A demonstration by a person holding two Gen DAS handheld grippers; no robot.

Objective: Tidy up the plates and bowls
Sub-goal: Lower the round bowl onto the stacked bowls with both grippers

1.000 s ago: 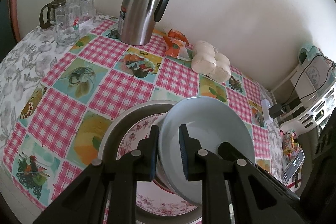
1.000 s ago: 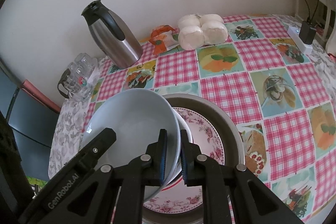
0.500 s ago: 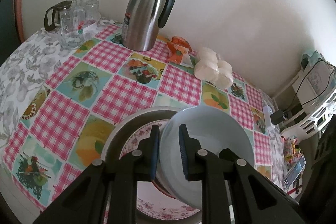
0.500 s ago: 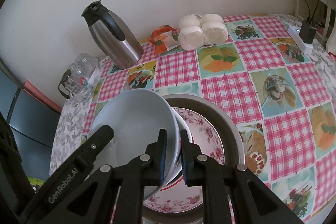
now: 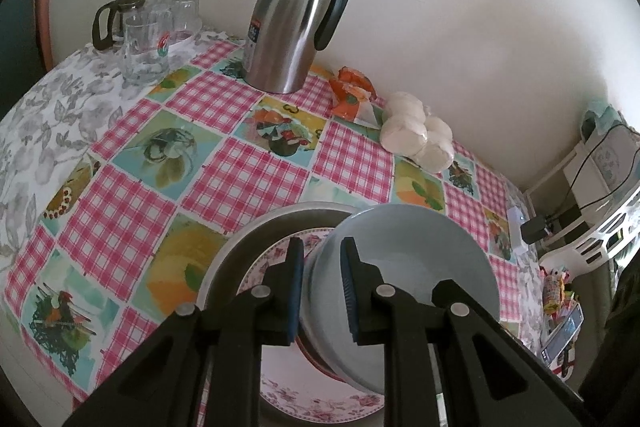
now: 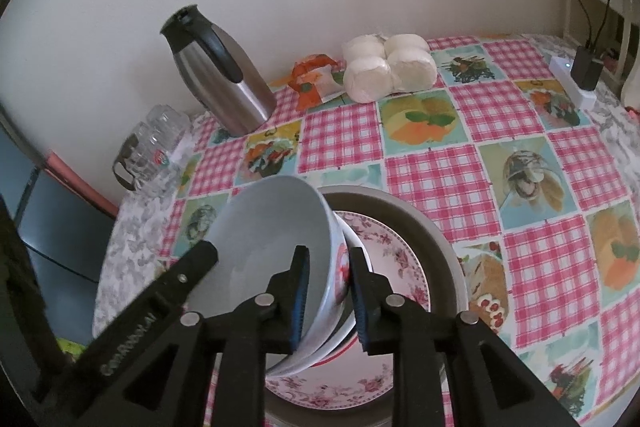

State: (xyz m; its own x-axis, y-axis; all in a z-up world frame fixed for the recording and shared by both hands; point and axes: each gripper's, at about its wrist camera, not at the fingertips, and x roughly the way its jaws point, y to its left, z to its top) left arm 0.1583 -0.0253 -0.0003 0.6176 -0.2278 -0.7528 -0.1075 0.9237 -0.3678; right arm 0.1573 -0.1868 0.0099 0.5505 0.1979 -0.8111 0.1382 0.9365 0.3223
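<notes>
Left gripper [image 5: 321,285]: its blue-padded jaws straddle the near rim of the pale blue bowl [image 5: 416,283], one pad outside the wall, one inside, clamped on it.
Right gripper [image 6: 329,297]: grips the opposite rim of the same bowl [image 6: 272,239] the same way, with a second rim showing just under it; whether the pads pinch both bowls is hard to tell.
Bowl: tilted and lifted, hanging over the floral plate [image 6: 390,259], with the left gripper's arm reaching in from the bowl's far side in the right wrist view.
Metal basin [image 5: 256,231]: wide and grey, holds the floral plate [image 5: 276,259].
Table [image 5: 240,171]: covered in a pink-checked cloth with fruit panels.
Far edge: steel thermos jug [image 5: 292,27], glass mugs [image 5: 148,39], an orange packet [image 5: 350,95] and wrapped white buns [image 5: 418,135] by the wall.
</notes>
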